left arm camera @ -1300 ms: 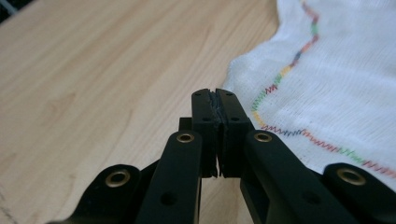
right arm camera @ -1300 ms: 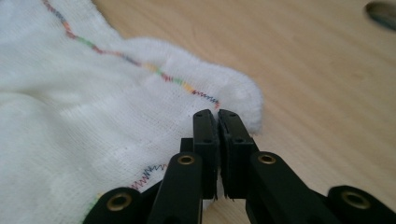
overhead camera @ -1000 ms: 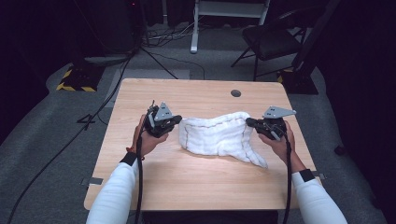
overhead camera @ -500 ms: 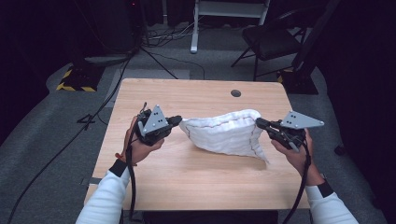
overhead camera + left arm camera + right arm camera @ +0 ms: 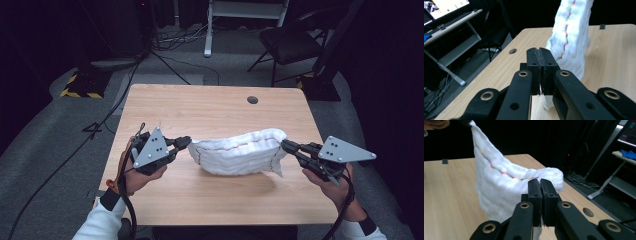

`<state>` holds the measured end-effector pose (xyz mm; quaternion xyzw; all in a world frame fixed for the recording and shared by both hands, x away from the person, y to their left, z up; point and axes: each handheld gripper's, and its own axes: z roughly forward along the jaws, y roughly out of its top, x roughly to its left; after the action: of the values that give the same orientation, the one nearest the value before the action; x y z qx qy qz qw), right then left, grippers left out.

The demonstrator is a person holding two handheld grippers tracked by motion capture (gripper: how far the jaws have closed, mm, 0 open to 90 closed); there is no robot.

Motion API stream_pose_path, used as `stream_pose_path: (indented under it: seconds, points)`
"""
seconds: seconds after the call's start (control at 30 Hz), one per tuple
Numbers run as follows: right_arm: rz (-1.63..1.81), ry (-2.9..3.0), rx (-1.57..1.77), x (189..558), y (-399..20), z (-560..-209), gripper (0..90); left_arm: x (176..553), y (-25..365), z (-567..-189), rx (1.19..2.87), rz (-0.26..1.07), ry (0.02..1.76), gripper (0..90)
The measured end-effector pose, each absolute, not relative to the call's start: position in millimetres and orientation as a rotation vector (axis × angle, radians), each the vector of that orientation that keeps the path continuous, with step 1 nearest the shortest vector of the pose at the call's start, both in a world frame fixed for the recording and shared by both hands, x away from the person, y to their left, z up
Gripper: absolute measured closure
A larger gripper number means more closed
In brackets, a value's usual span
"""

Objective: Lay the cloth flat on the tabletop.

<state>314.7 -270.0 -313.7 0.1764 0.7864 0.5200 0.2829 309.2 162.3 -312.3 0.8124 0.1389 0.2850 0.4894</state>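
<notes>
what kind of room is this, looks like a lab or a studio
Probably a lab or recording studio, not a home: a bare wooden table with a cable hole stands on grey carpet, loose cables run across the dark floor, and a desk with a lit monitor stands nearby.

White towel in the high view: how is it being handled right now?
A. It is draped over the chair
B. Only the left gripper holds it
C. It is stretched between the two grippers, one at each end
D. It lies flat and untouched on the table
C: the left gripper and the right gripper are each shut on an end of the white towel, which hangs between them over the table.
</notes>
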Motion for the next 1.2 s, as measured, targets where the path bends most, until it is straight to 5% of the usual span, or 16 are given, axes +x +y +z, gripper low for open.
stream_pose_path:
  seconds: [0.37,0.6,1.2]
  points:
    - [1.407,2.065,0.519,321.9,-276.2,-307.3,87.7,335.3,161.4,-311.7,1.981,0.694,0.421,87.4]
    - [1.323,2.054,0.684,379.7,-277.7,-331.4,87.7,402.4,141.5,-338.5,2.020,0.621,0.543,87.4]
    - [1.037,2.079,0.958,512.5,-265.7,-388.7,87.6,536.3,93.8,-411.2,2.154,0.689,0.838,85.3]
